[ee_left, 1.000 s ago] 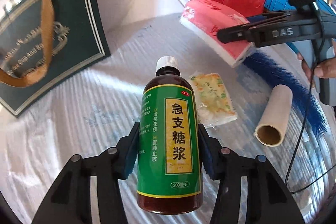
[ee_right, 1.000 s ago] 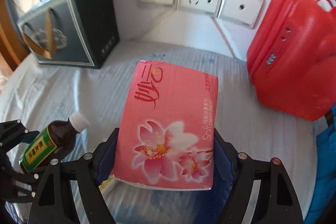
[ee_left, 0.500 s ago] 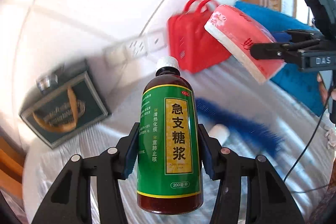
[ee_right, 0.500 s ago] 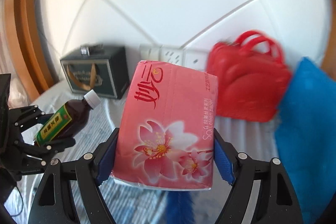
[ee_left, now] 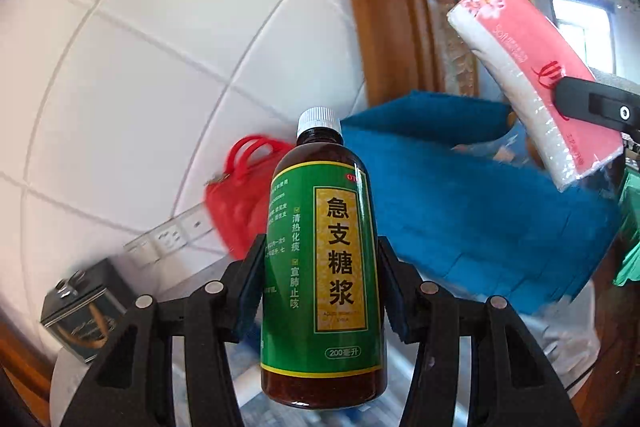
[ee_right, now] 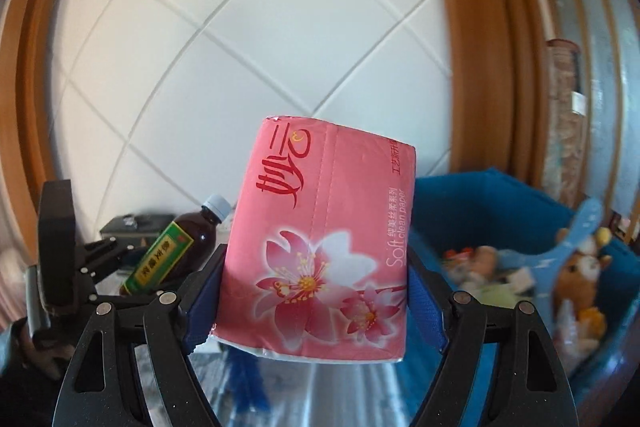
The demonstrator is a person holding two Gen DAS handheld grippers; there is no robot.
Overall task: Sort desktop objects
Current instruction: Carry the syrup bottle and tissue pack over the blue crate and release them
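My left gripper (ee_left: 320, 287) is shut on a brown syrup bottle (ee_left: 322, 267) with a green and yellow label and a white cap, held upright in the air. My right gripper (ee_right: 316, 291) is shut on a pink tissue pack (ee_right: 320, 239) with flower print, also held high. The tissue pack also shows in the left wrist view (ee_left: 536, 75) at the upper right, and the bottle in the right wrist view (ee_right: 176, 247) at the left. A blue fabric bin (ee_right: 520, 219) with several small items inside stands to the right.
A red handbag (ee_left: 244, 195) stands by the white tiled wall under wall sockets (ee_left: 172, 239). A dark green gift box (ee_left: 80, 311) sits at the far left. A wooden frame (ee_right: 460, 27) rises behind the blue bin (ee_left: 480, 211).
Both grippers have lifted and swung right with their loads. The table with the cardboard tube and packet has dropped out of view; the blue bin has come into view.
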